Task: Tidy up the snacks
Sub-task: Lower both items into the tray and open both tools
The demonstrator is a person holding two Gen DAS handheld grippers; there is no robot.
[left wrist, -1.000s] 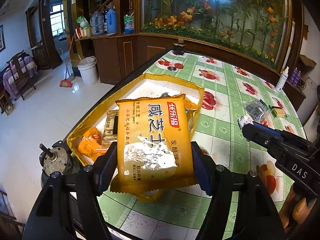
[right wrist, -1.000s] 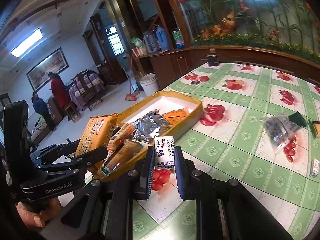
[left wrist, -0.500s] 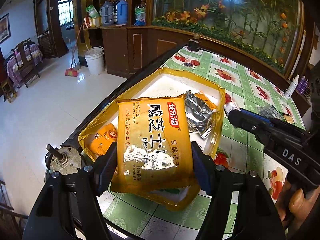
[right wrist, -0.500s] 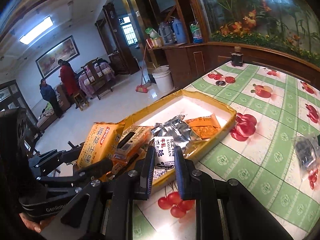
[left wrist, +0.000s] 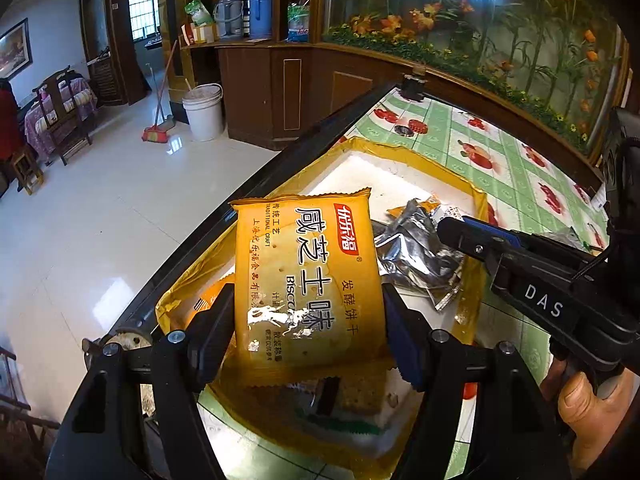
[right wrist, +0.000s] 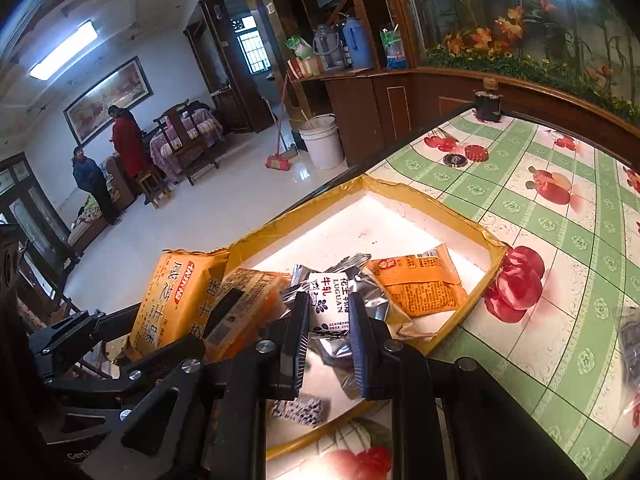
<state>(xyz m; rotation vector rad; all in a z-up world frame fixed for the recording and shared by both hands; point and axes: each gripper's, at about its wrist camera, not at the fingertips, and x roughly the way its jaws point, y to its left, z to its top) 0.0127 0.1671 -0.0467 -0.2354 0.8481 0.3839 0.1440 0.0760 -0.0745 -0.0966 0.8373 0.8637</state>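
My left gripper (left wrist: 306, 320) is shut on a large orange biscuit pack (left wrist: 304, 272), which it holds upright over the near end of the yellow-rimmed tray (left wrist: 440, 168). My right gripper (right wrist: 330, 320) is shut on a small white nougat packet (right wrist: 329, 300) above the tray's (right wrist: 440, 204) middle. In the tray lie a crumpled silver packet (right wrist: 376, 300), an orange packet (right wrist: 420, 284) and a brown cracker pack (right wrist: 244, 300). The right wrist view shows the biscuit pack (right wrist: 176, 300) and the left gripper (right wrist: 120, 336) at the tray's left end.
The tray sits at the table's left edge on a green cloth with a fruit pattern (right wrist: 540, 240). A dark packet (right wrist: 632, 344) lies on the cloth at the far right. Beyond the edge, a white bucket (right wrist: 322, 142) and a broom stand on the floor. Two persons stand far off.
Both grippers have moved over the tray with their packets still held. The right gripper went from above the cloth to above the tray's contents.
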